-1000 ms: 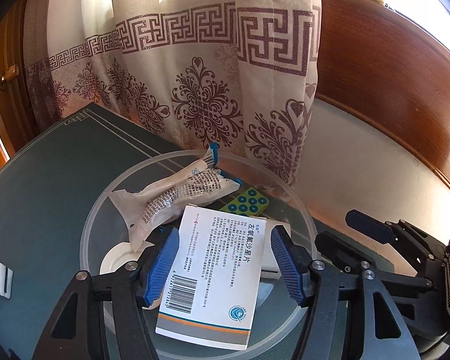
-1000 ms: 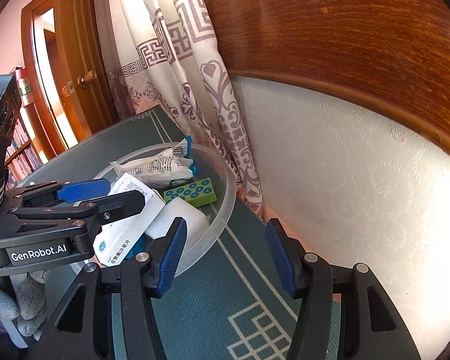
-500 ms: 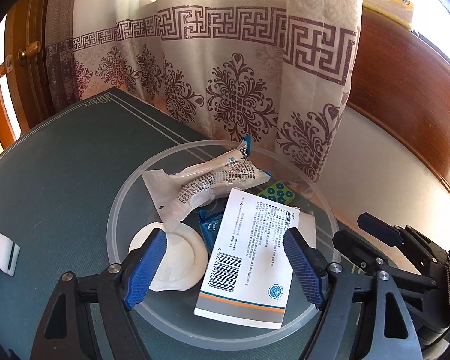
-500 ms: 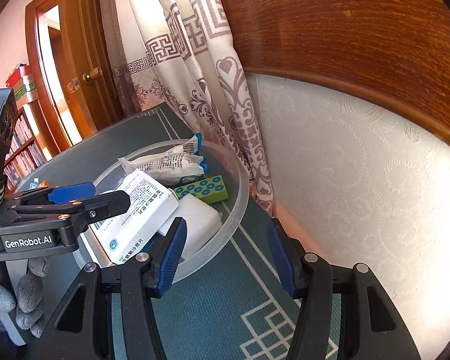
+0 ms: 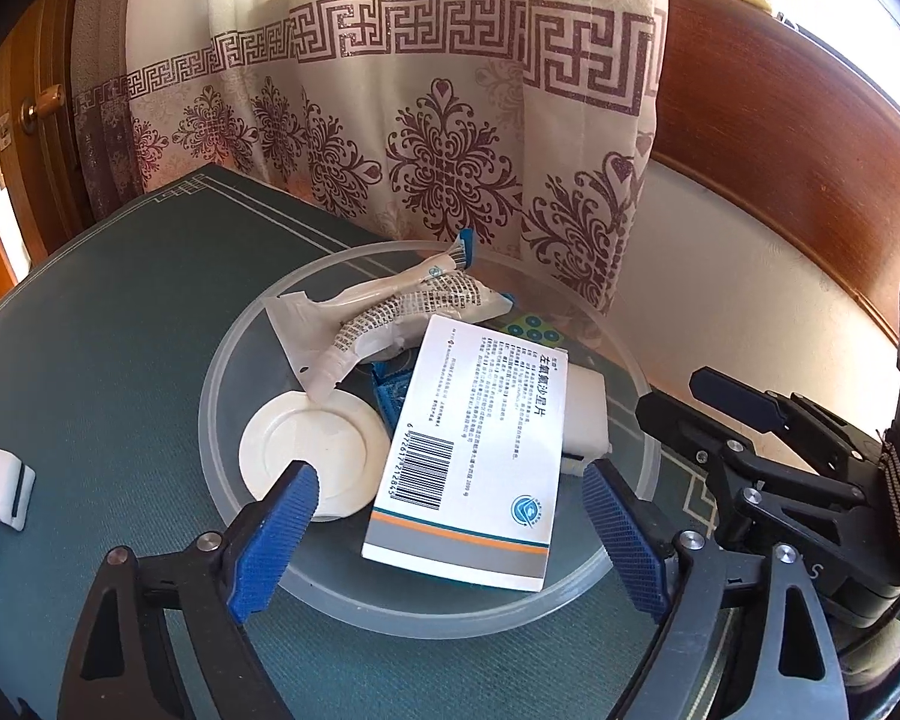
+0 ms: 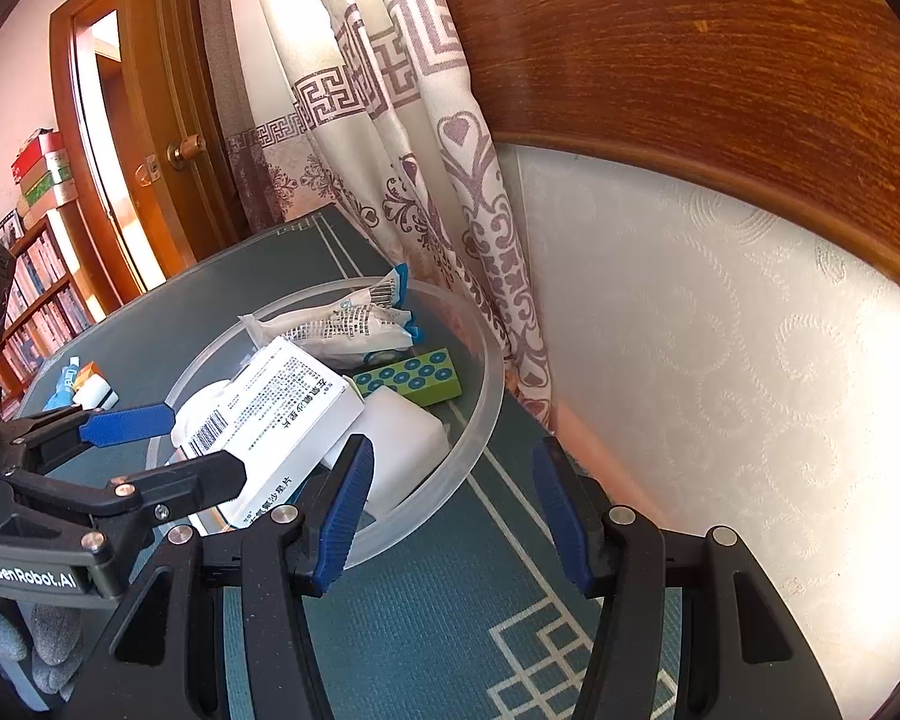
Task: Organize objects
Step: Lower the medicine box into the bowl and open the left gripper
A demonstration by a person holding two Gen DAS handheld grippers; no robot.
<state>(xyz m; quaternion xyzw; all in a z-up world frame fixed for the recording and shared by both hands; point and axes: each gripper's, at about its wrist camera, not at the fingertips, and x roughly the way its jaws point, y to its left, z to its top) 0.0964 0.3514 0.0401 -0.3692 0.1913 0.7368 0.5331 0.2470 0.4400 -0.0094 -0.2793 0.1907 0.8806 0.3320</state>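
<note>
The medicine box lies flat in the clear bowl, centre frame, released. The left claw has just been opening, the box untouched between its jaws. Right claw gapes empty. The box looks light, stiff cardboard; best pinched across its long edges.

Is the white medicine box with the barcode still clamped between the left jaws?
No: the white medicine box with the barcode lies in the clear plastic bowl, and the left gripper's jaws, just opened, stand clear of it.

white medicine box (barcode up) lies tilted in the clear bowl.
</note>
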